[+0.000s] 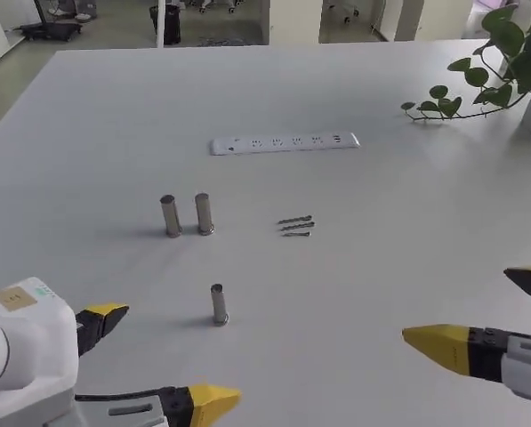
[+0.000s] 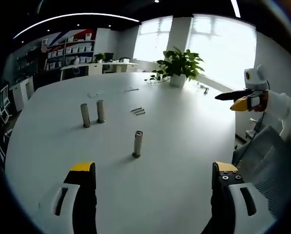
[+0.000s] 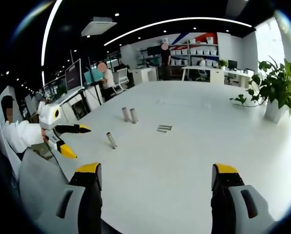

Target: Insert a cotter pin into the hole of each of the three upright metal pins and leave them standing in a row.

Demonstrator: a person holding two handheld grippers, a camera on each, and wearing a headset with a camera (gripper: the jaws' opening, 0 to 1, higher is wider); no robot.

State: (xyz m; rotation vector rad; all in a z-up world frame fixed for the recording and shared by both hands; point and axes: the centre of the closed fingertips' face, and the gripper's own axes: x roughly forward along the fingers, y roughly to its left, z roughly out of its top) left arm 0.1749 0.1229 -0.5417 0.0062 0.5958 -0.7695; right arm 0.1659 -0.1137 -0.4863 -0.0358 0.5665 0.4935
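The left gripper (image 1: 158, 356) hovers at the near left of the white table (image 1: 381, 205), its yellow-tipped jaws spread wide and holding nothing; the right gripper (image 1: 461, 305) hangs at the near right, its jaws likewise wide apart and empty. Nearest the left gripper, a lone metal pin (image 1: 219, 304) stands upright on the table; farther back and a little left, a second pin (image 1: 170, 216) and a third pin (image 1: 204, 213) stand upright just beside each other, not touching. To the right of that pair the cotter pins (image 1: 295, 226) lie flat, side by side in a close cluster, apart from every upright pin. Beyond them lies a white power strip (image 1: 285, 142); a leafy plant (image 1: 501, 62) sits at the far right corner.
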